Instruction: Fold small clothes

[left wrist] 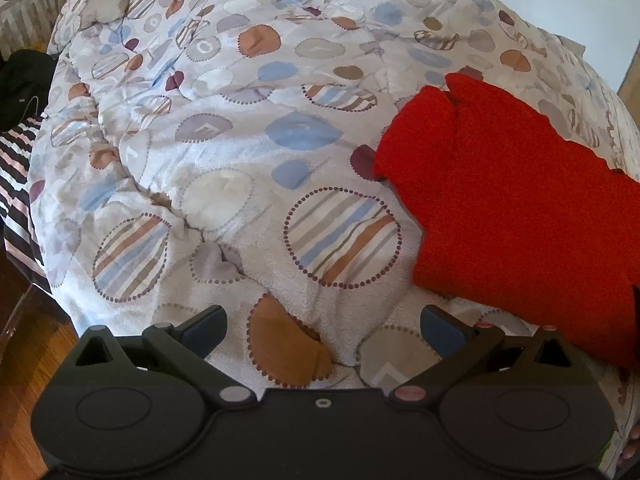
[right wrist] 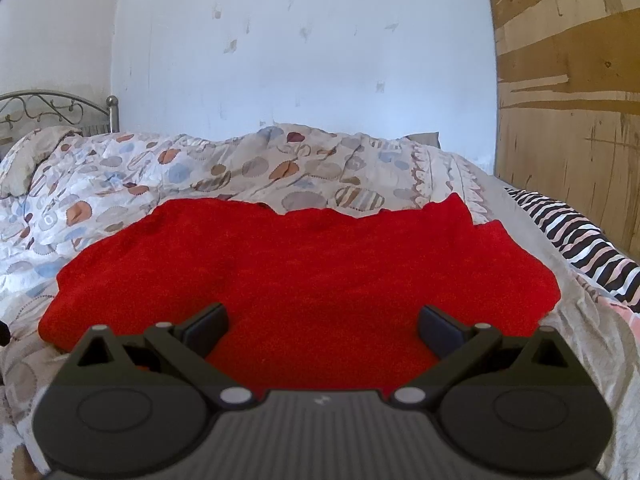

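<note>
On the bed, seen from the left wrist, the red garment (left wrist: 516, 196) lies at three o'clock on the patterned quilt (left wrist: 224, 152); the left claw (left wrist: 323, 332) is held apart and empty over bare quilt. From the right wrist, the same garment is spread flat at twelve o'clock, the right claw (right wrist: 322, 330) gaping above its near edge. Quilt could be pinched along with the fabric, because both are soft and rumpled.

You have one red knitted garment (right wrist: 248, 264) on one quilted bedspread printed with circles (left wrist: 224, 168), one black-and-white striped cloth (right wrist: 580, 236), and two black two-finger grippers, left (left wrist: 323, 330) and right (right wrist: 323, 326).
</note>
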Demonstrator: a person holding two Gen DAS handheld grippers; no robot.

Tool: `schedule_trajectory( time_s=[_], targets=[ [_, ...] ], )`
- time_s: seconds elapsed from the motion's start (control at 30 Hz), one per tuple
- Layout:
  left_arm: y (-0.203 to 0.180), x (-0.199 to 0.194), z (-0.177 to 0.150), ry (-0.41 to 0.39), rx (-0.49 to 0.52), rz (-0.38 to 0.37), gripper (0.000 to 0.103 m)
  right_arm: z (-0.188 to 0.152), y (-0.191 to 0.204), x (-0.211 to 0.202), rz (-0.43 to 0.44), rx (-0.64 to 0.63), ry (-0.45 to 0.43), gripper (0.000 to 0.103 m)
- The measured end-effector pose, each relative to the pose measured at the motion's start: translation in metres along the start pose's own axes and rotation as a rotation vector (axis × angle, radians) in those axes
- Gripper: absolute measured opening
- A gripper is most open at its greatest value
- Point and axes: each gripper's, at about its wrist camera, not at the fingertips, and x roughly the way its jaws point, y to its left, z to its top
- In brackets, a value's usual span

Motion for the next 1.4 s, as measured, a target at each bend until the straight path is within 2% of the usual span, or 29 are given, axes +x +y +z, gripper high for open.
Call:
schedule_trajectory(
  time_s=[0.2, 0.33, 0.43, 0.6, 0.7, 0.87, 1.1, 1.17, 1.3, 1.4],
  targets=[
    [0.0, -0.002, -0.001, -0.012, 0.007, -0.018, 0.102, -0.002, 0.001, -0.001, -0.003, 0.003, -0.012, 0.103],
    [0.0, -0.013, -0.011, -0.098, 0.018, -0.157, 0.102, -0.005, 0.002, -0.004, -0.01, 0.002, -0.025, 0.103],
    [-0.002, -0.013, -0.013, -0.129, -0.006, -0.268, 0.102, -0.006, 0.002, -0.005, -0.008, 0.005, -0.028, 0.103],
    [-0.008, 0.01, -0.013, -0.101, -0.096, -0.451, 0.102, -0.006, 0.002, -0.006, -0.006, 0.008, -0.029, 0.103],
    [-0.012, 0.024, -0.015, -0.084, -0.149, -0.532, 0.102, -0.006, 0.002, -0.006, -0.004, 0.01, -0.032, 0.103],
    [-0.025, 0.041, -0.013, -0.064, -0.174, -0.66, 0.097, -0.006, 0.002, -0.006, -0.003, 0.013, -0.034, 0.103],
    [-0.028, 0.062, -0.005, -0.09, -0.264, -0.645, 0.091, -0.006, 0.002, -0.006, -0.004, 0.012, -0.035, 0.103],
    [-0.03, 0.06, -0.001, -0.117, -0.256, -0.639, 0.088, -0.006, 0.002, -0.007, -0.002, 0.013, -0.035, 0.103],
    [-0.04, 0.058, 0.007, -0.151, -0.182, -0.597, 0.088, -0.006, 0.002, -0.006, 0.002, 0.018, -0.036, 0.103],
    [-0.038, 0.07, 0.01, -0.13, -0.242, -0.584, 0.087, -0.005, 0.002, -0.006, -0.001, 0.015, -0.037, 0.103]
  ],
)
